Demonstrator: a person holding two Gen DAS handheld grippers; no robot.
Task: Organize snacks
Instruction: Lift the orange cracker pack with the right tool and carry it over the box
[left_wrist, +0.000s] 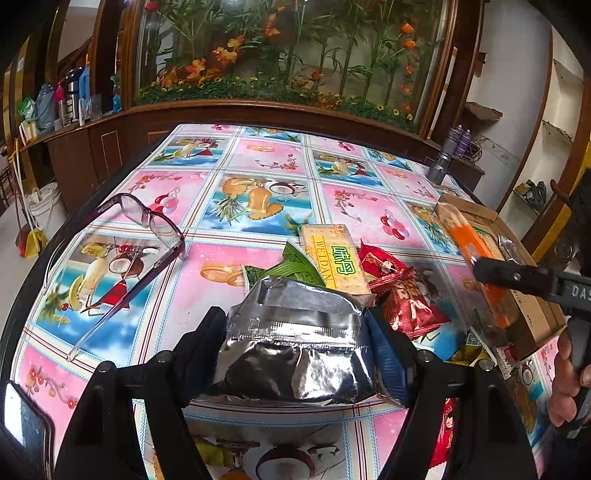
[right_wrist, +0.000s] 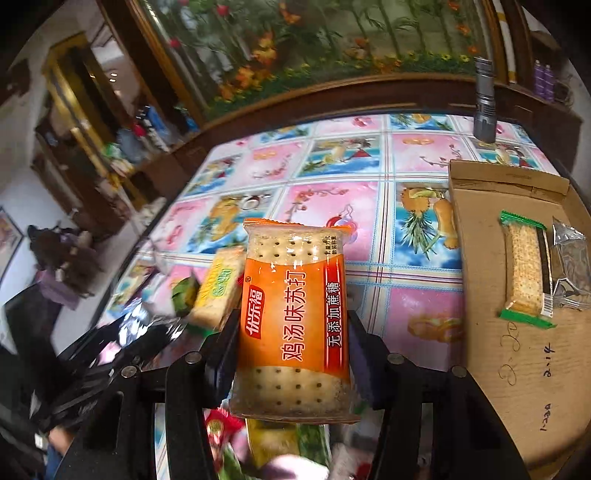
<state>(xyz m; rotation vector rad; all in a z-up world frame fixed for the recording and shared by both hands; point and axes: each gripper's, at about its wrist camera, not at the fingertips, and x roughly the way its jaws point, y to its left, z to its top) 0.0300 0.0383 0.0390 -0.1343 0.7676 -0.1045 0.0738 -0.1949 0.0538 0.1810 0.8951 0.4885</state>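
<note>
Far tablecloth open; flashlight guards box corner.

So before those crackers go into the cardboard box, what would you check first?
1. Right hand-held gripper holds the orange cracker pack firmly: ok, the pads press both of its sides.
2. Pack lifted free of the snack pile: ok, it is above the table.
3. Free space in the cardboard box: ok, bare floor shows beside the green-edged cracker pack and clear wrapper.
4. Gripper over the box: not ok in its own view, the box lies to its right.
5. Left hand-held gripper out of the way: ok, it sits at the pile holding a silver foil pack.
6. Crackers unbroken: cannot tell.
</note>
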